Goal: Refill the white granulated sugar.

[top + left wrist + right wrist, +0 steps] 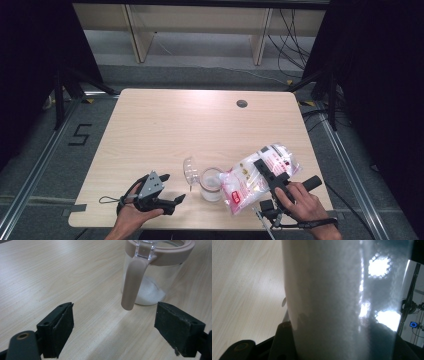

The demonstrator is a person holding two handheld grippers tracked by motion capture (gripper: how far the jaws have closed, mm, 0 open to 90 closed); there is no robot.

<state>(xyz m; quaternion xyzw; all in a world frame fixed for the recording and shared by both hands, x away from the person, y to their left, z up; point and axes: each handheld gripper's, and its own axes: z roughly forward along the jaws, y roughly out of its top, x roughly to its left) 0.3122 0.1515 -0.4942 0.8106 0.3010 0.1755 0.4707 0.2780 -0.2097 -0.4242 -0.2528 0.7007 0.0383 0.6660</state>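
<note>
Work in hand: pouring white granules from a plastic bag into a clear jar, judging by the bag tipped over the jar's mouth.
Right gripper: lower right of the high view, clamped on the bag's body; in the right gripper view the bag's translucent wall stands between the jaws and hides the pads.
Left gripper: lower left of the high view, jaws wide apart and holding nothing; in the left gripper view its pads sit low in the frame, with the jar's handle ahead and between them, not touched.
Where the jar is: near the bottom centre of the high view, on the table, just beside the bag's lower corner; its flip lid stands open to the left.
Doing it well: I would keep the bag's low corner right over the mouth and tilt slowly, so the granules run in a thin stream; a steadying grip on the handle would likely stop the jar sliding.
Risk: the soft bag may sag and spill past the rim.
Bag: thin, glossy, crinkled film with red print, bulging with fine white grain.
Jar: round, clear walls, smooth dusty-pink rim and tapered handle, a shallow white heap at the bottom.
Table: pale wood grain, matt, flat.
</note>
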